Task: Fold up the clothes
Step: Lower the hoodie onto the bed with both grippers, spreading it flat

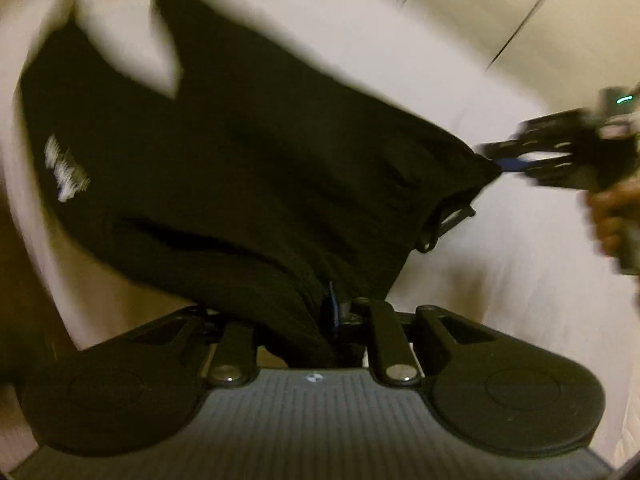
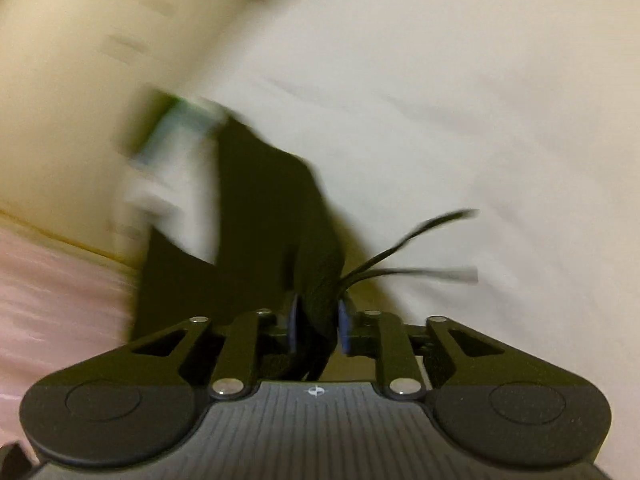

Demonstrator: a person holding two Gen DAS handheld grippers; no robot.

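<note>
Item: black shorts point(image 1: 240, 168), spreading across the middle of the left wrist view, from the upper left of the frame down to the lower centre, over a white sheet point(image 1: 400, 60). A white logo point(image 1: 66, 170) is showing at the left of the frame on one leg. A black drawstring point(image 1: 448, 224) is hanging at the waist, right of centre. The whole view is blurring.

Left gripper point(image 1: 332, 316): sitting at the lower centre of its own view, its jaws nearly together and clamping a bunch of the black cloth; one blue pad point(image 1: 332, 300) is showing beside the fabric.

Right gripper point(image 1: 516, 162): entering from the right edge of the left wrist view, a hand point(image 1: 612, 220) carrying it. In its own view the gripper point(image 2: 316, 324) is pinching a thick fold of the shorts point(image 2: 240, 220) between two blue pads point(image 2: 344, 324). Two drawstring ends point(image 2: 420, 248) are trailing out to the right of centre over the sheet point(image 2: 440, 100).

Also in the right wrist view: a green and white blurred shape point(image 2: 176, 132) lying at the far end of the shorts, upper left of centre; what it is cannot be told. A pink surface point(image 2: 52, 300) is filling the lower left.
</note>
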